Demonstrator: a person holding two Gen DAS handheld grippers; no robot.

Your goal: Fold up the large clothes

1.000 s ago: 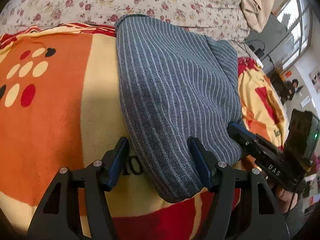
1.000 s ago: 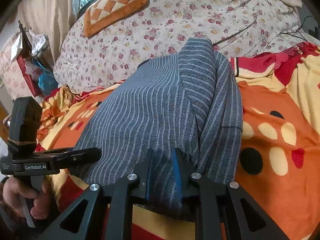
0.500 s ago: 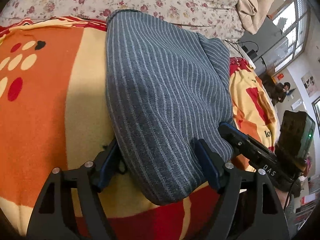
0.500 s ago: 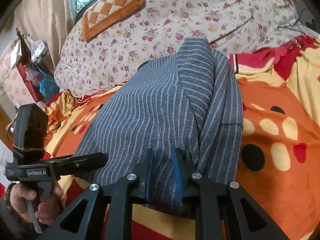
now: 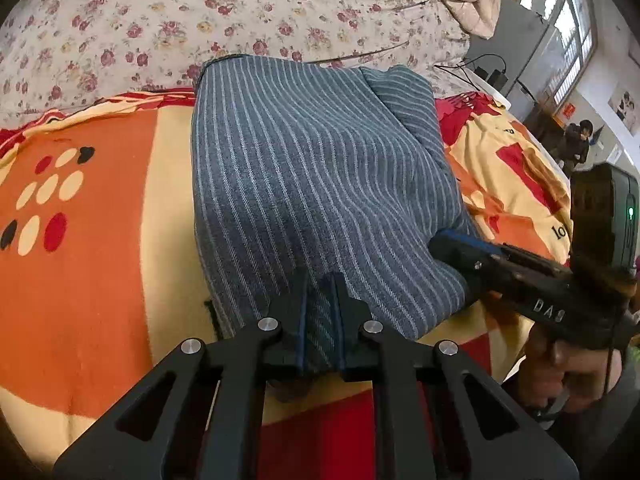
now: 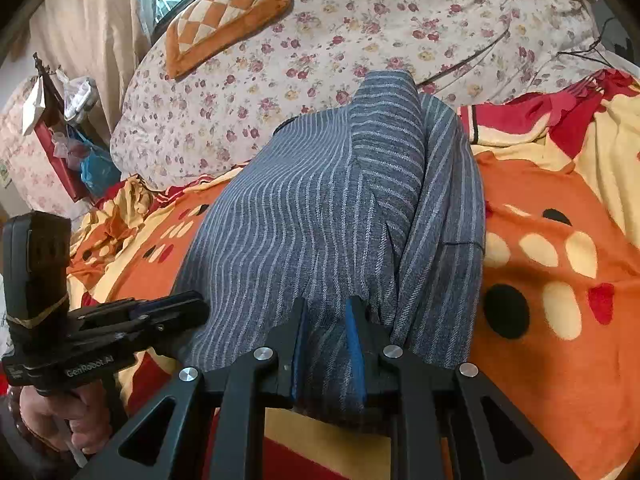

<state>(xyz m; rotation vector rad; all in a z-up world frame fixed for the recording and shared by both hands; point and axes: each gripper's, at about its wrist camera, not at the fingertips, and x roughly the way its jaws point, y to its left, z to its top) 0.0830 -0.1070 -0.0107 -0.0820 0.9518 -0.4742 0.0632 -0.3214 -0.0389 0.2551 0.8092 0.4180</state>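
Left wrist view: the left claw (image 5: 320, 304) is closing, its two blue-lined jaws pressing a fold of the striped garment (image 5: 304, 184) at its near hem; one garment only, a grey-blue woven cloth with thin pale pinstripes, folded into a thick oblong that lies on the bed; the right claw (image 5: 448, 244) reaches in from the right and bites the same hem at its near right corner, a hand (image 5: 560, 368) gripping its handle below; under the garment lies one fleece blanket (image 5: 100, 280), orange, cream and red, printed with oval dots in cream, red and black; beyond it one floral quilt (image 5: 200, 20), pale with small red roses, soft and puffy.

Right wrist view: the right claw (image 6: 326, 320) stands nearly pressed together, pinching a thick bunch of the striped garment (image 6: 312, 216) between its two pads; a narrower folded strip runs along the garment's right side, stripes crosswise on its upper part; the left claw (image 6: 176, 306) enters from the left at the hem; one checked orange cushion (image 6: 224, 12) rests on the floral quilt (image 6: 360, 20).
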